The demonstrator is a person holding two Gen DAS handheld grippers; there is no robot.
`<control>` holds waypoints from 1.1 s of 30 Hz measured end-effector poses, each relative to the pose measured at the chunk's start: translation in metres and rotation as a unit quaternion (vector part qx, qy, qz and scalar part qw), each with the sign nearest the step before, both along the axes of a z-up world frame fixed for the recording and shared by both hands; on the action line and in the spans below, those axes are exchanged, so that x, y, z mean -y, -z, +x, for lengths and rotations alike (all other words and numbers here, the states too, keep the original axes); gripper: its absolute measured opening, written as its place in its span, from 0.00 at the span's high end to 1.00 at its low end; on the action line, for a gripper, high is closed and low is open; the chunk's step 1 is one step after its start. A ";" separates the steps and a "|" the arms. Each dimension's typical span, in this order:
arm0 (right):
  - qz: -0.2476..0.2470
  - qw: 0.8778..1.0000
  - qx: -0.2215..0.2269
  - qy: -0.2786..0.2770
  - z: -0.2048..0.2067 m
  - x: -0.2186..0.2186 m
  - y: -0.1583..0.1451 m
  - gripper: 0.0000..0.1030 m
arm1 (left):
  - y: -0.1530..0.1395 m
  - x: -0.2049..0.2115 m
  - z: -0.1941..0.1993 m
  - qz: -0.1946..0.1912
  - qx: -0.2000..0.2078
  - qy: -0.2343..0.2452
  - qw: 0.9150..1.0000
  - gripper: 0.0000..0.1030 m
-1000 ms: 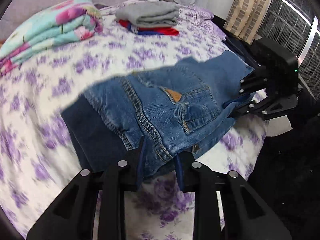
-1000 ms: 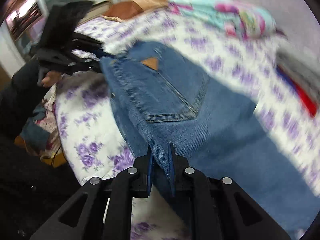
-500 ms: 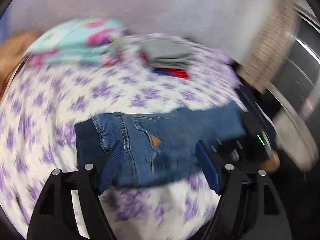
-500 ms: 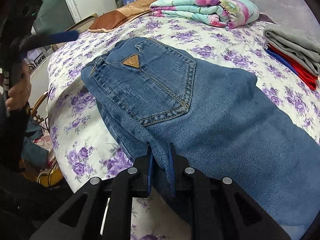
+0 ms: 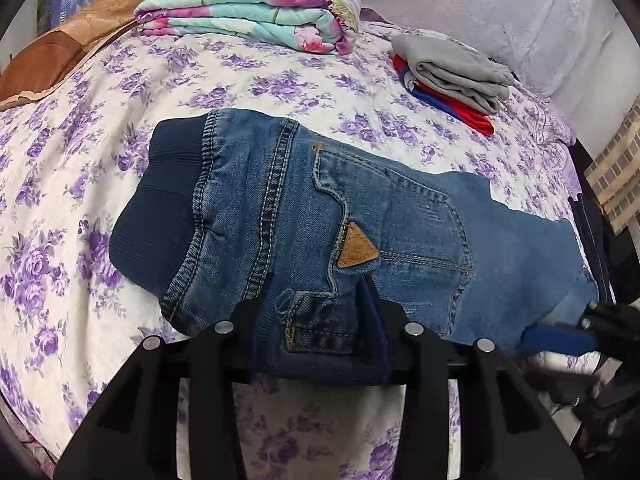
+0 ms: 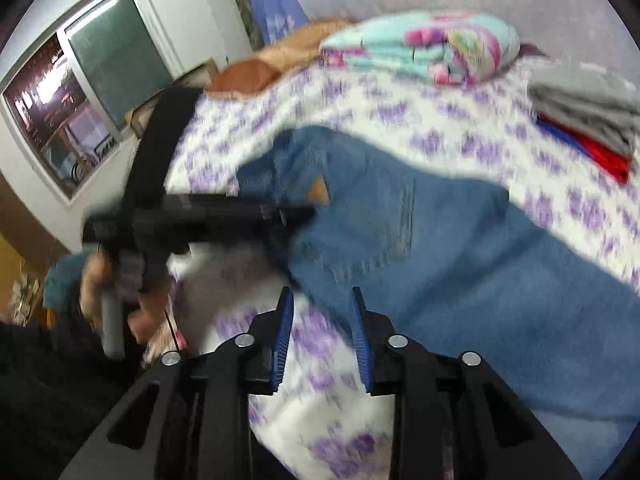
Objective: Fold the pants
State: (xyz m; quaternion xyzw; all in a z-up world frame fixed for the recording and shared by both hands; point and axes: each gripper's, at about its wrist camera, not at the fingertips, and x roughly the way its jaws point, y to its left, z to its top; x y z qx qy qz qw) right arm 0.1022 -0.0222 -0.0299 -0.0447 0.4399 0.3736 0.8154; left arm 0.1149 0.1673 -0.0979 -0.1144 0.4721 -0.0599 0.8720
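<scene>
Blue jeans (image 5: 360,216) with a dark ribbed waistband and a tan triangle patch lie folded on the flowered bed sheet (image 5: 120,92). My left gripper (image 5: 320,320) is at their near edge, its fingers on either side of the bunched denim by the front pocket, partly closed on it. My right gripper (image 6: 322,320) is open and empty, just off the near edge of the jeans (image 6: 460,264). It also shows at the right end of the jeans in the left wrist view (image 5: 560,338). The left gripper (image 6: 288,216) shows blurred in the right wrist view.
A folded floral blanket (image 5: 256,12) and a brown pillow (image 5: 60,52) lie at the back of the bed. A stack of grey, red and blue clothes (image 5: 452,76) sits back right. A window (image 6: 92,92) is on the left wall. The bed edge is near me.
The left gripper let go, opened wide, then came back and closed around the jeans' near edge. The right gripper released the denim and pulled back, open. The jeans now lie on the bed.
</scene>
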 end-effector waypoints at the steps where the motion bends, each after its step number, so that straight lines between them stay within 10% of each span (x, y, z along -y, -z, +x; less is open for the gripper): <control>1: -0.004 1.000 -0.009 0.004 0.006 -0.007 0.006 0.82 | 0.000 -0.001 0.002 -0.001 0.001 -0.001 1.000 0.62; 8: 0.018 0.994 -0.096 0.039 0.026 -0.010 0.050 0.79 | 0.003 -0.007 -0.001 -0.017 0.008 0.009 1.000 0.66; 12: 0.134 0.973 -0.116 0.147 0.029 0.085 0.016 0.42 | 0.004 -0.012 0.002 -0.032 0.004 0.015 0.999 0.66; 15: 0.149 0.939 -0.101 0.293 0.021 0.196 0.004 0.40 | 0.005 -0.011 0.001 -0.032 0.009 0.019 0.999 0.66; 17: 0.144 0.896 -0.098 0.409 0.005 0.279 0.006 0.40 | 0.005 -0.012 0.001 -0.033 0.011 0.019 0.999 0.66; 23: 0.198 0.811 -0.131 0.535 -0.019 0.409 0.039 0.39 | 0.004 -0.010 0.004 -0.027 0.008 0.016 0.999 0.66; 33: 0.235 0.793 -0.163 0.537 0.052 0.432 0.085 0.41 | 0.004 -0.010 0.008 -0.032 -0.005 0.002 0.999 0.66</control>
